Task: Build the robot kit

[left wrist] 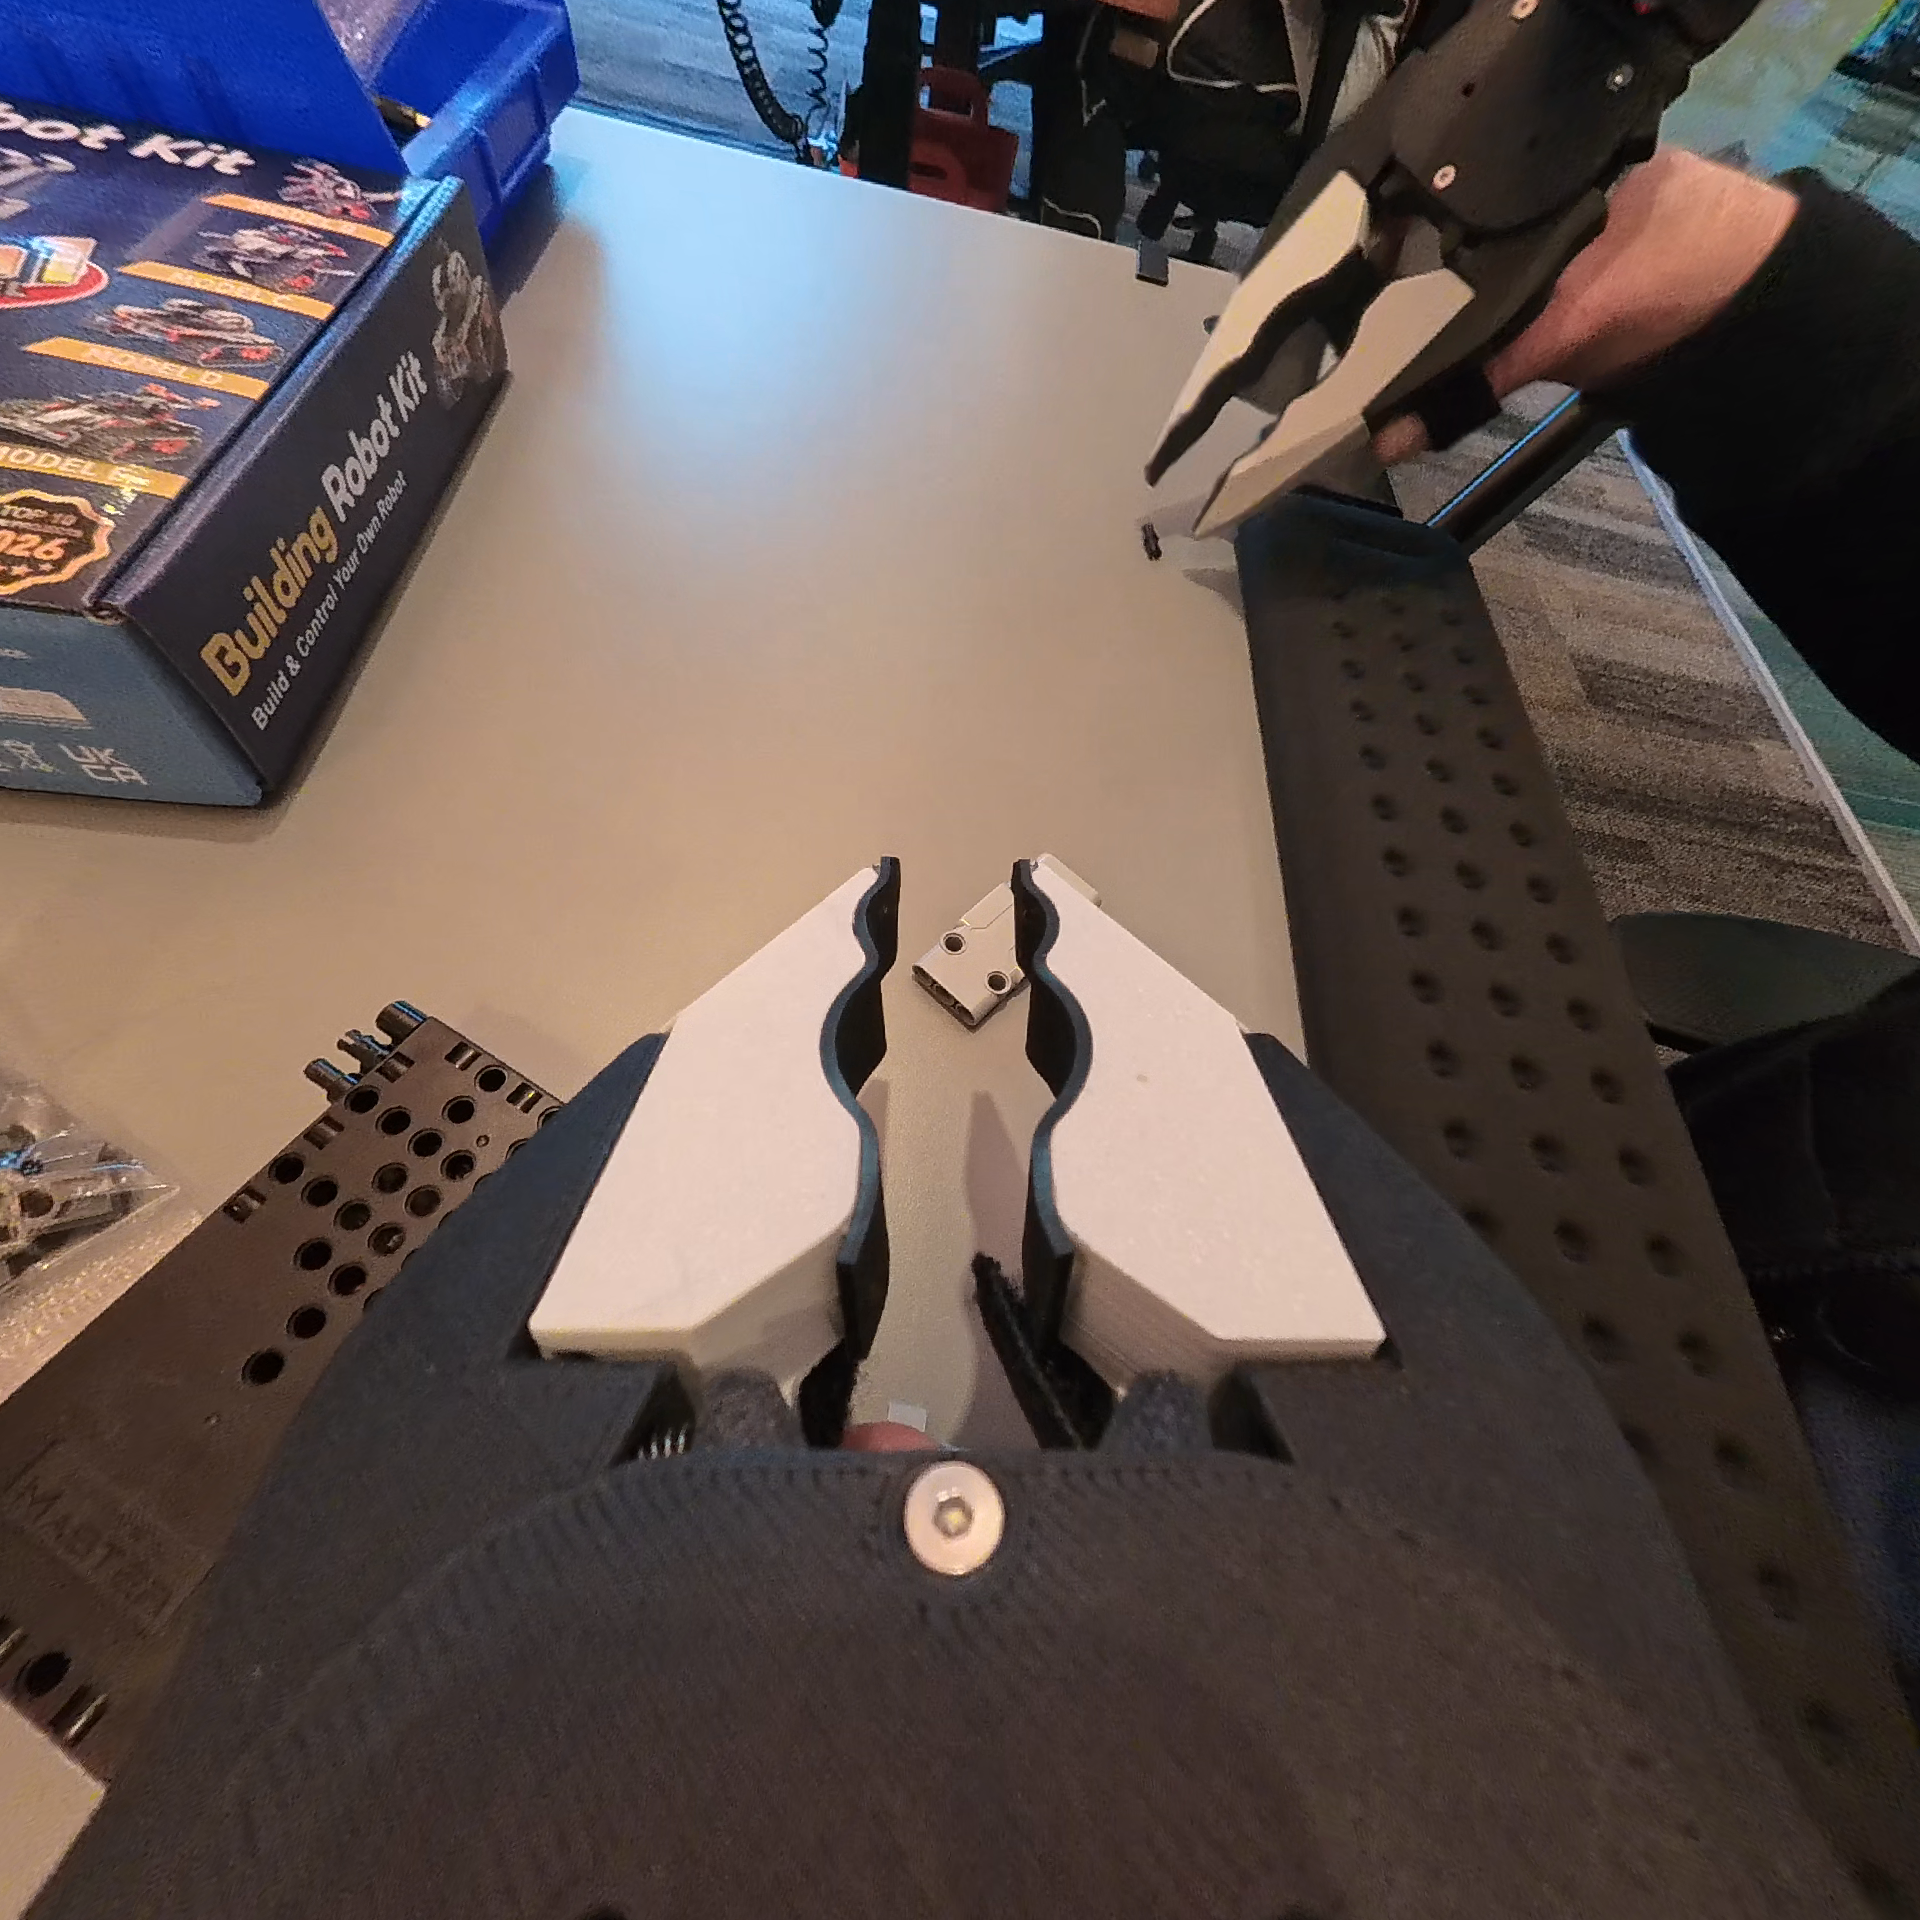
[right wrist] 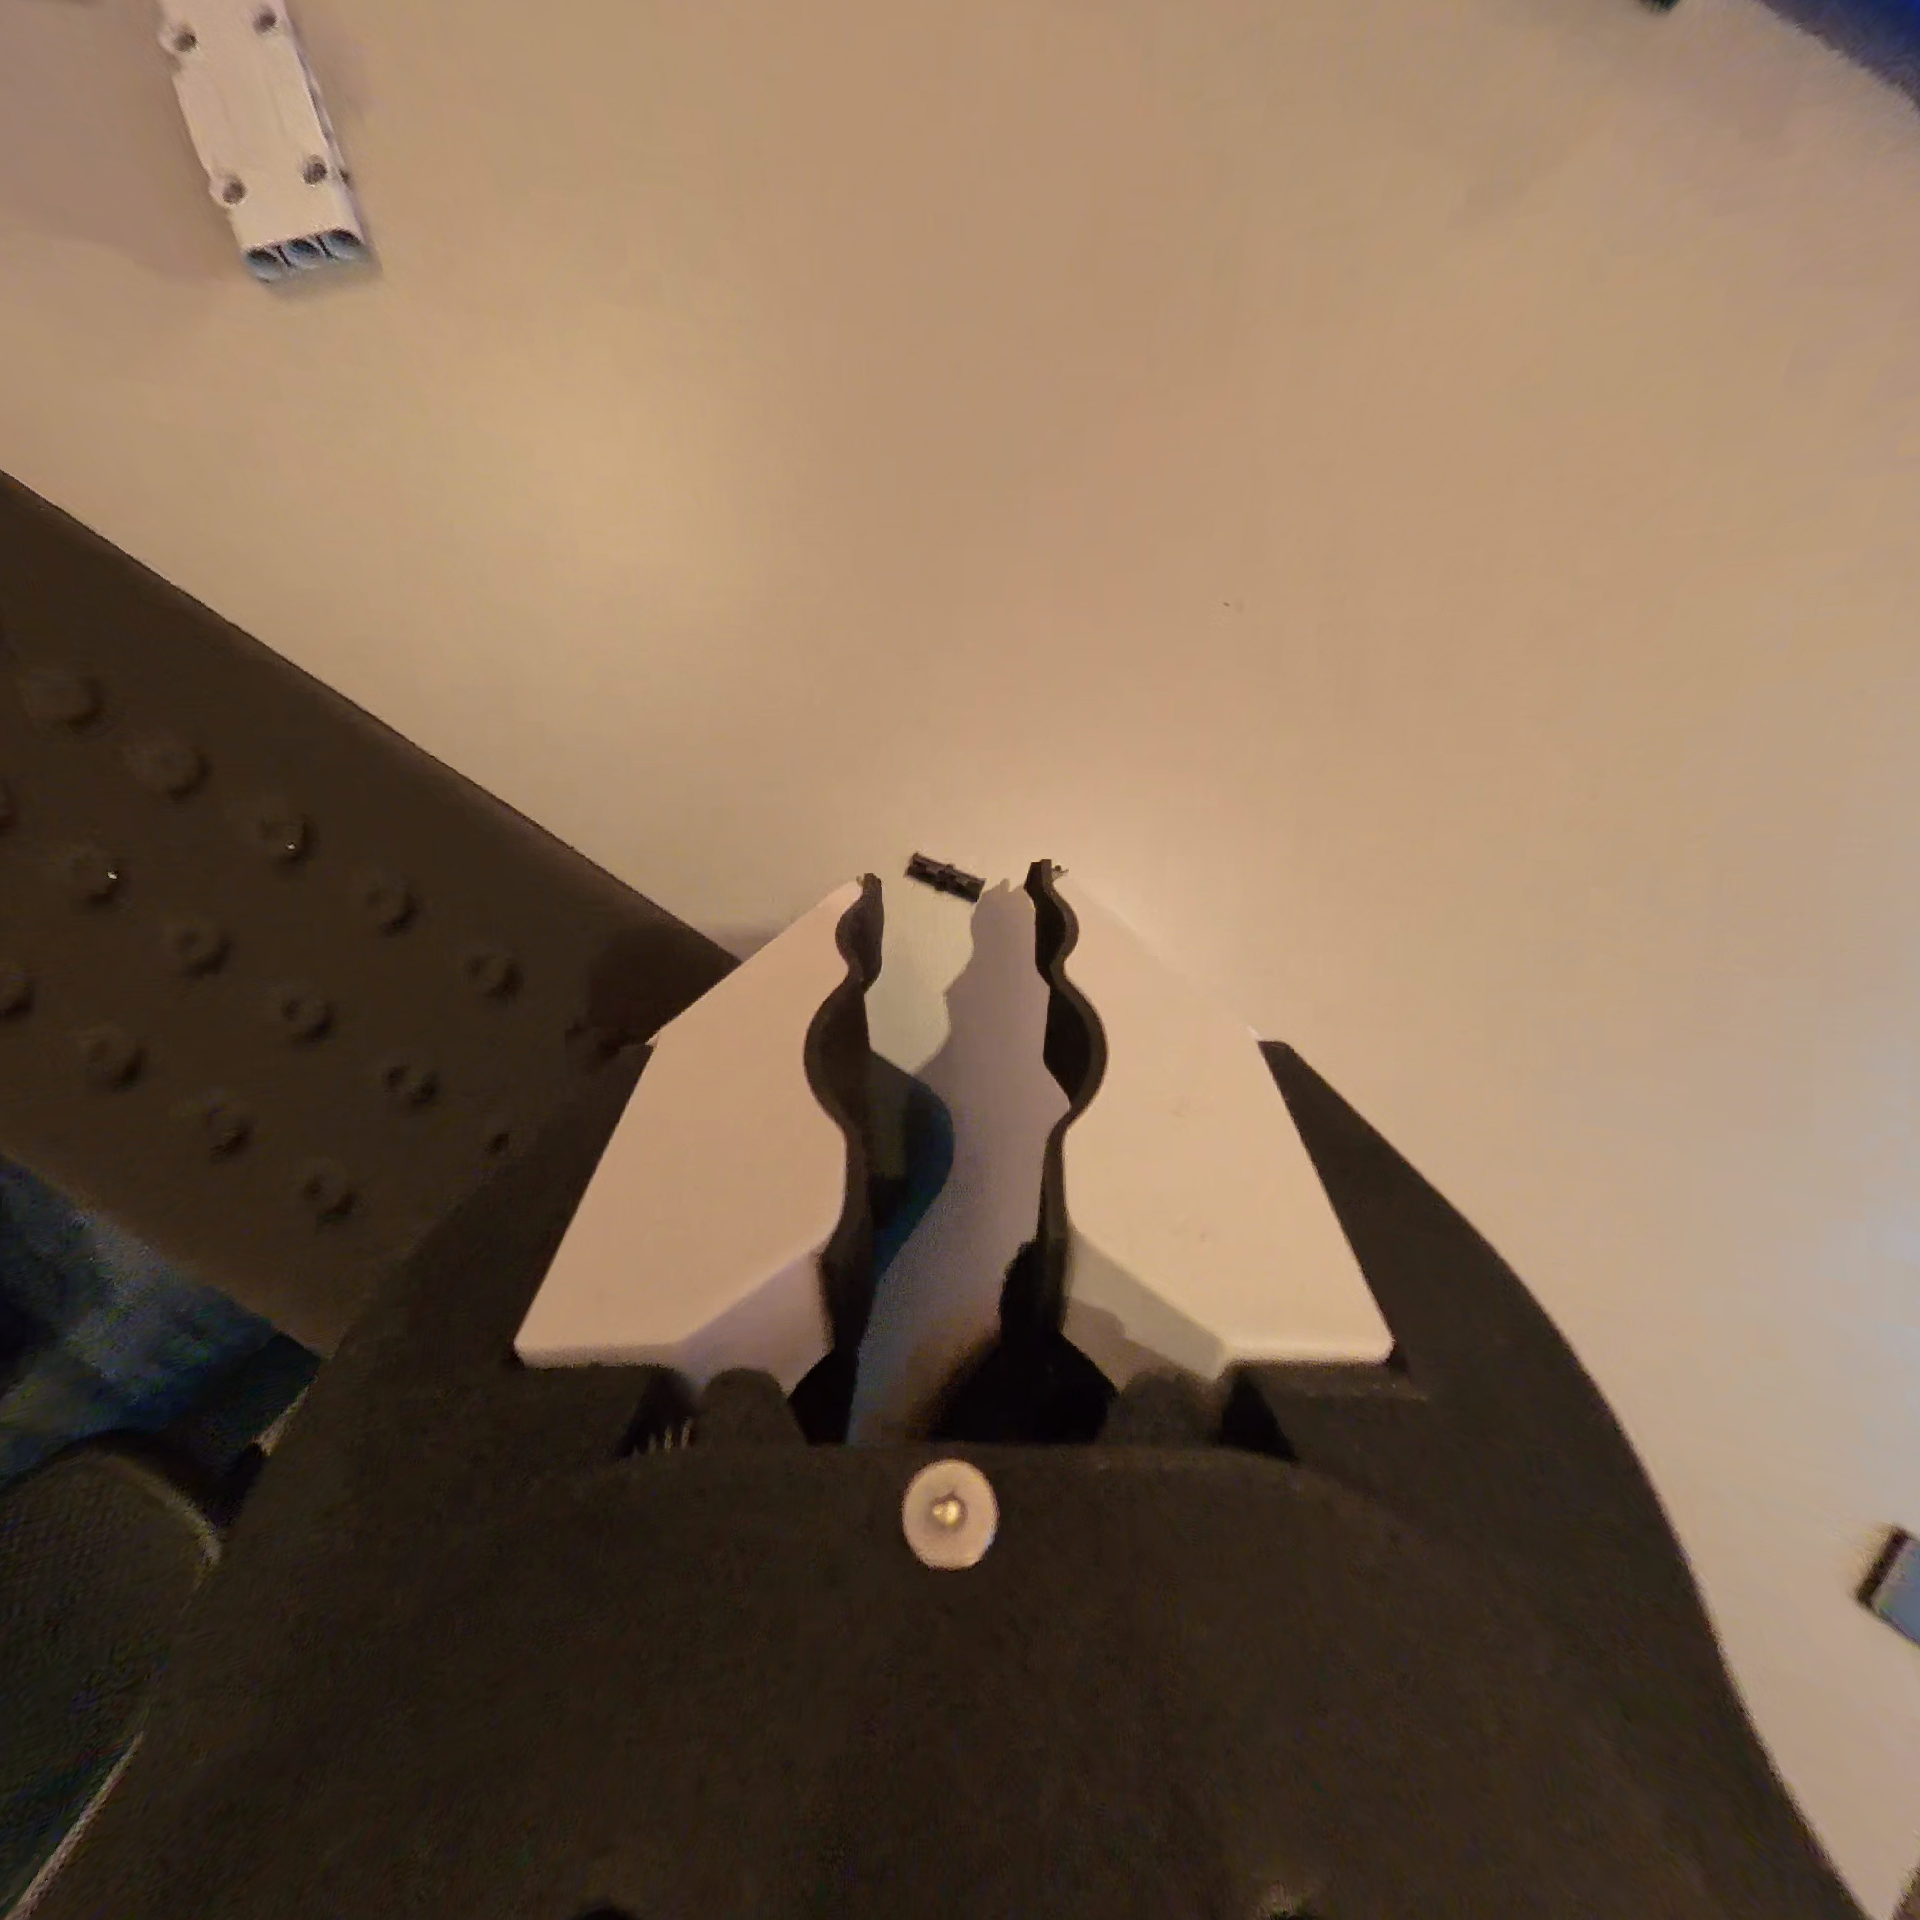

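Inventory, left to right, all placed relative to the grey block (left wrist: 971, 971) lying on the tabletop (left wrist: 790, 582).

1. Clear bag of small parts (left wrist: 62, 1195): sitting far left of the block, at the picture's edge.
2. Printed kit box (left wrist: 239, 468): resting well to the block's left and beyond it, with a blue bin (left wrist: 312, 94) standing behind the box.
3. Black perforated plate (left wrist: 343, 1216): lying left of the block, partly hidden under your left gripper's body; short pins are sticking up at its far corner.
4. Left gripper (left wrist: 956, 868): you are holding it just over the block, fingers standing a narrow way apart and gripping nothing. The right finger is covering part of the block; whether it is touching cannot be told.
5. Grey block: lying flat, holes in its top face, showing again at the upper left of the right wrist view (right wrist: 265, 145).
6. Small black pin (left wrist: 1150, 540): lying well beyond the block and to its right, near the tabletop's edge.
7. Right gripper (right wrist: 956, 883): your hand (left wrist: 1621, 281) is holding it over the pin (right wrist: 943, 876), fingers narrowly apart and empty, tips just short of it.
8. Long black perforated strip (left wrist: 1486, 935): lying right of the block along the tabletop's edge.
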`<state>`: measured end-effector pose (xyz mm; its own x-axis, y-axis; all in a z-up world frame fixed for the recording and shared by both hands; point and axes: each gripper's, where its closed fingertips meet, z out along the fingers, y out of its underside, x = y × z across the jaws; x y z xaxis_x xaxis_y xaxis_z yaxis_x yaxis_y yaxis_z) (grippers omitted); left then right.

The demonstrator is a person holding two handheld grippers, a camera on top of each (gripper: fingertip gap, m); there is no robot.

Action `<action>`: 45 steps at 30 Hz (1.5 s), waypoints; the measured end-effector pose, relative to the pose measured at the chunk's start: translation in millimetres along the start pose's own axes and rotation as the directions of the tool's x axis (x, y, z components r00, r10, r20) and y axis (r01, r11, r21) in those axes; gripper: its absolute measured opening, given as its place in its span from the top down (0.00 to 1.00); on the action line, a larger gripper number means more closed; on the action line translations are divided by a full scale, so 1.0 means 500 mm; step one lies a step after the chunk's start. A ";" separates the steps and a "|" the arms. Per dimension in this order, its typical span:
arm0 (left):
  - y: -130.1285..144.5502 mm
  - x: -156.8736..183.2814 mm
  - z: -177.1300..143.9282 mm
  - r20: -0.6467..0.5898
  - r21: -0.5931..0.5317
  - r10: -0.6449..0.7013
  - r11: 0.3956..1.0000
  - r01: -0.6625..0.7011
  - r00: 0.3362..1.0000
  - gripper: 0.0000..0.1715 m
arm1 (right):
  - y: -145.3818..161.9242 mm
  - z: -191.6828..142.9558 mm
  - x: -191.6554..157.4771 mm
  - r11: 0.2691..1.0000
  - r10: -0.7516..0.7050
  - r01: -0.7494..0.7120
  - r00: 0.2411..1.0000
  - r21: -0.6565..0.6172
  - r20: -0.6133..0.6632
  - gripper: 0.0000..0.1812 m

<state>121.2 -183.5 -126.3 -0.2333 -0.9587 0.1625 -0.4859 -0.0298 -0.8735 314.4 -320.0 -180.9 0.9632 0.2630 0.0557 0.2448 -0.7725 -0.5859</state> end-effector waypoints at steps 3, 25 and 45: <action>0.000 0.002 0.001 -0.002 0.001 0.004 1.000 -0.004 1.000 0.88 | 0.007 0.015 0.008 0.999 -0.051 0.052 0.997 -0.017 0.055 0.87; -0.045 0.062 0.028 0.245 -0.021 0.575 0.808 -0.589 0.781 0.89 | -0.260 -0.015 -0.235 0.899 -0.016 -0.292 0.724 0.327 0.690 0.98; -0.084 0.068 0.005 0.444 -0.076 0.710 0.637 -0.767 0.547 0.96 | -0.374 -0.002 -0.301 0.835 0.044 -0.479 0.551 0.273 0.833 0.98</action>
<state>135.9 -215.6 -85.4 -0.0988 -0.6707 -0.7351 -0.1944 0.7375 -0.6467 123.9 -215.6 -79.0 0.4488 0.5928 -0.6687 -0.2870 -0.6131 -0.7361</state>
